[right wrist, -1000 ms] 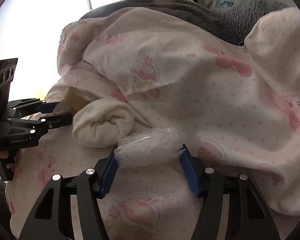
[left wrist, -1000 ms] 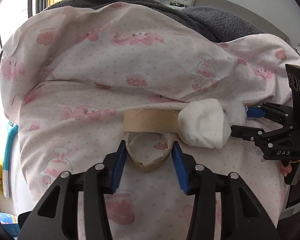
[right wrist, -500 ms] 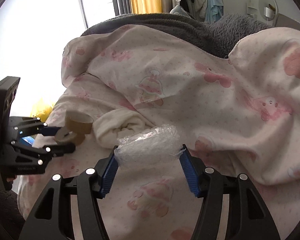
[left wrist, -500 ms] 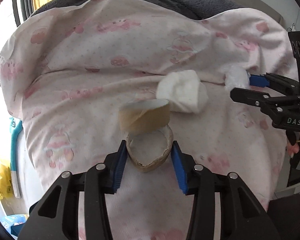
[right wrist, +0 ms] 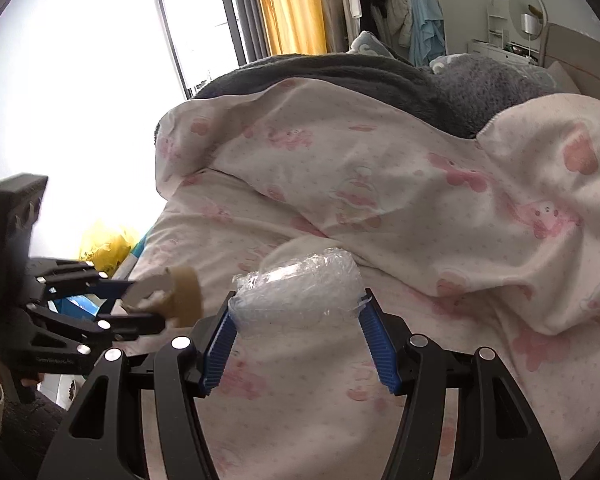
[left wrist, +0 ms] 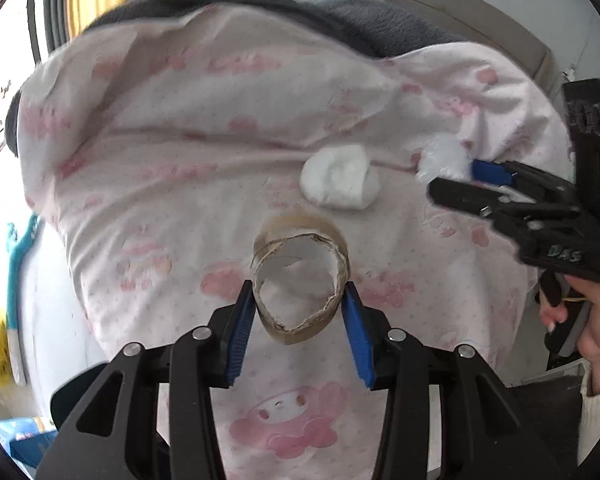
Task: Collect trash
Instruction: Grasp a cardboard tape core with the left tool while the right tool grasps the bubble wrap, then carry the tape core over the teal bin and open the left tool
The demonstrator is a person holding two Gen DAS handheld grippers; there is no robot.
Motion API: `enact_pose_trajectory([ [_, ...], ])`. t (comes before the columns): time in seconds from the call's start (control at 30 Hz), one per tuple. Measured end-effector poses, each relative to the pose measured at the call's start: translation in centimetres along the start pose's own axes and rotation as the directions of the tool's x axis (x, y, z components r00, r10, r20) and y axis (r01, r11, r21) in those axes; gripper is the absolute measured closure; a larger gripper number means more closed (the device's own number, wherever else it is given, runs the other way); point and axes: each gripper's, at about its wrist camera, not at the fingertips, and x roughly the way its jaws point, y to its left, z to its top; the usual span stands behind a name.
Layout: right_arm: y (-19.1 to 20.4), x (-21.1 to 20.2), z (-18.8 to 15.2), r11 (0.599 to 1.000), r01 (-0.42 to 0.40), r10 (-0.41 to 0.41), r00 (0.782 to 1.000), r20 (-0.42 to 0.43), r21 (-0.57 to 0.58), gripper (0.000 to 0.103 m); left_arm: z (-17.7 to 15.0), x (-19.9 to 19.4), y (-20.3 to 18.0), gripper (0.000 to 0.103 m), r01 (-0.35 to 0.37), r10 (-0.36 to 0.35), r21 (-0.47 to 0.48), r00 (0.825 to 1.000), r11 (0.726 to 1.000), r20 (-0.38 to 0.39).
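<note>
My left gripper (left wrist: pixel 299 312) is shut on a brown cardboard tape roll (left wrist: pixel 300 276) and holds it above the pink patterned bedcover (left wrist: pixel 180 168). The roll also shows in the right wrist view (right wrist: pixel 176 296). My right gripper (right wrist: pixel 296 336) is shut on a crumpled clear plastic wrap (right wrist: pixel 300 284), lifted off the bed; it also shows in the left wrist view (left wrist: pixel 444 158). A white wad of tissue (left wrist: pixel 340 178) lies on the bedcover between the two grippers.
A grey fleece blanket (right wrist: pixel 360 76) lies at the back of the bed. A yellow bag (right wrist: pixel 104 248) sits on the floor beside the bed at left. A teal and white object (left wrist: pixel 18 280) hangs by the bed's left edge.
Both grippers have lifted and pulled back from the bed with their loads. The tape roll came off the cover. The white wad stayed on the bed.
</note>
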Motion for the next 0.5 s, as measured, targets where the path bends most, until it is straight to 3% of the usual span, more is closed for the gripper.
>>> enact_pose_trajectory([
  [0.13,1.3,0.3,0.3,1.000,-0.010,0.010,1.000,-0.006,-0.004,0.042,-0.9,0.7,0.6,0.057,-0.047,0.048,0.020,0.998,0.999,-0.034],
  [0.2,1.9,0.5,0.5,1.000,-0.013,0.013,1.000,-0.007,-0.010,0.042,-1.0,0.3,1.7,0.057,0.007,-0.008,-0.022,0.999,1.000,-0.033],
  [0.27,2.7,0.7,0.6,1.000,-0.017,0.017,1.000,-0.005,-0.013,0.042,-1.0,-0.1,2.0,0.057,-0.038,0.038,-0.002,0.999,0.999,-0.022],
  [0.5,5.4,1.5,1.2,0.999,-0.040,0.040,0.999,-0.003,-0.032,0.042,-1.9,-1.4,4.4,0.057,-0.024,0.024,-0.041,1.000,0.999,-0.008],
])
